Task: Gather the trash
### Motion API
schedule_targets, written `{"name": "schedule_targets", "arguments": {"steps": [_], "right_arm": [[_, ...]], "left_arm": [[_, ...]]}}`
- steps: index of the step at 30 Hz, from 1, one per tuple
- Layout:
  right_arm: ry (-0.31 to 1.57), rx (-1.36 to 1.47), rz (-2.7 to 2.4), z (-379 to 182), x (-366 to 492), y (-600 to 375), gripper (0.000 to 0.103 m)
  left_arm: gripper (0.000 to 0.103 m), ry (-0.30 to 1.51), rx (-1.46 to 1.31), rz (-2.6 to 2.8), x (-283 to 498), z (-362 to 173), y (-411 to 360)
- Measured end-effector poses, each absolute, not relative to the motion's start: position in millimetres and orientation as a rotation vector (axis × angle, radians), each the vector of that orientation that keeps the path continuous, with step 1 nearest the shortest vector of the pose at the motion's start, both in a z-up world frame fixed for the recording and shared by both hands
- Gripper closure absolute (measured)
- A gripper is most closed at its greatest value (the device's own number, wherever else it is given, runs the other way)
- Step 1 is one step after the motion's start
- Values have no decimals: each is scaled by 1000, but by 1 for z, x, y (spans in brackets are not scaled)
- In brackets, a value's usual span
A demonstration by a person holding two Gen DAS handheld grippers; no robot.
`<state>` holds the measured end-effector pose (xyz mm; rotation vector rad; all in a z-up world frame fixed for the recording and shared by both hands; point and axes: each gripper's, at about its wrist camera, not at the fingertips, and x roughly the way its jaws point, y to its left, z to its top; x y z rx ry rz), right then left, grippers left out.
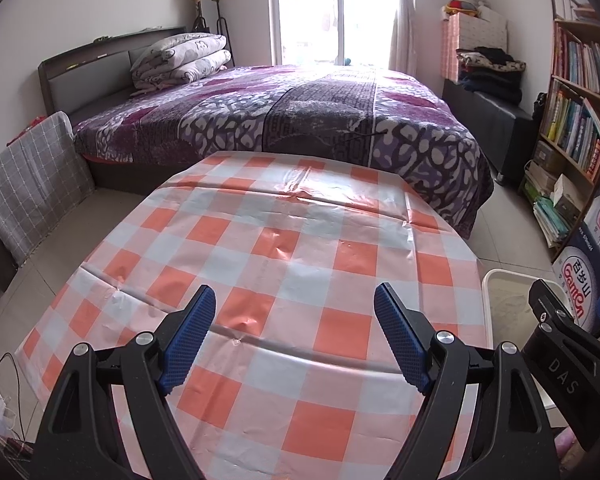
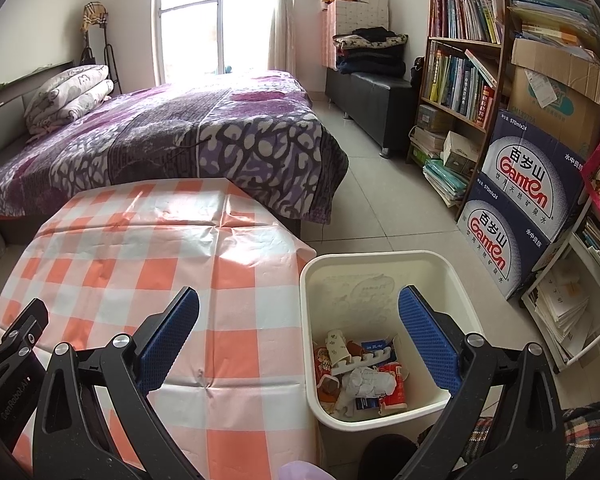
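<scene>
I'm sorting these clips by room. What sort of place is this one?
A bedroom at home, most likely: a bed with a purple blanket, a folded quilt at its head, and a full bookshelf along the wall.

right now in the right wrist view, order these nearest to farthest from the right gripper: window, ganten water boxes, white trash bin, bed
1. white trash bin, just below the right gripper, beside the table
2. Ganten water boxes, stacked at right
3. bed, beyond the table
4. window, far wall
</scene>
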<state>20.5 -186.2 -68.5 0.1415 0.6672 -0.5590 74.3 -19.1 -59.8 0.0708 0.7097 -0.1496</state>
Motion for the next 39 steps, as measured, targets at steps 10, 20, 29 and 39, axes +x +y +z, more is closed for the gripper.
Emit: {"name": "schedule_targets", "arguments": {"steps": [10, 20, 29, 39], "right_arm": [[672, 144, -556, -70, 21, -187, 7], [672, 146, -556, -70, 21, -186, 7], [673, 145, -556, -69, 22, -187, 7], [675, 145, -556, -70, 21, -187, 7]], "left_arm": [[27, 695, 82, -184, 70, -62, -26], [27, 696, 80, -187, 71, -62, -25], [27, 697, 81, -190, 71, -62, -26], [15, 703, 100, -166, 73, -61, -26]]}}
